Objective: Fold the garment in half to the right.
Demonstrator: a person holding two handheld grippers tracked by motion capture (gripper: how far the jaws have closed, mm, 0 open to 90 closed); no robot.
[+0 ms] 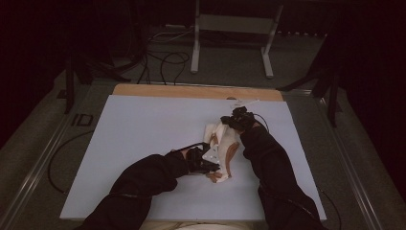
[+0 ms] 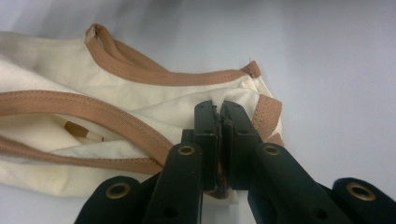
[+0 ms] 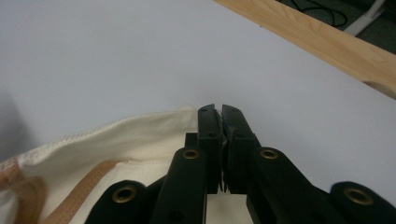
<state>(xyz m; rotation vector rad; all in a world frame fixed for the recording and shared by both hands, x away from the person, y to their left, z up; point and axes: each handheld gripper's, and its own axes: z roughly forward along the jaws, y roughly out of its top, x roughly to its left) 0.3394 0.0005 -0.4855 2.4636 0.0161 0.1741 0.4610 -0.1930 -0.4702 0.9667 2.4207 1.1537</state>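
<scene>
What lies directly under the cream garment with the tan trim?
The cream garment rests on the white board, which shows bare all around it. Whatever lies beneath the bunched folds is covered. Both hand-held grippers pinch its edges.

The high view looked forward and down from above the person's side of the bench [image 1: 143, 129], far enough back to take in the whole white top and the floor beyond it. The left gripper view rode close behind its own fingers [image 2: 205, 126], facing along them at the cream garment [image 2: 70, 70] lying right at and beyond their tips. The right gripper view sat just as close behind its fingers [image 3: 208, 128], facing past them over the bench's wooden far edge [image 3: 317, 39]; all three views shared that garment and the white surface around it.
</scene>
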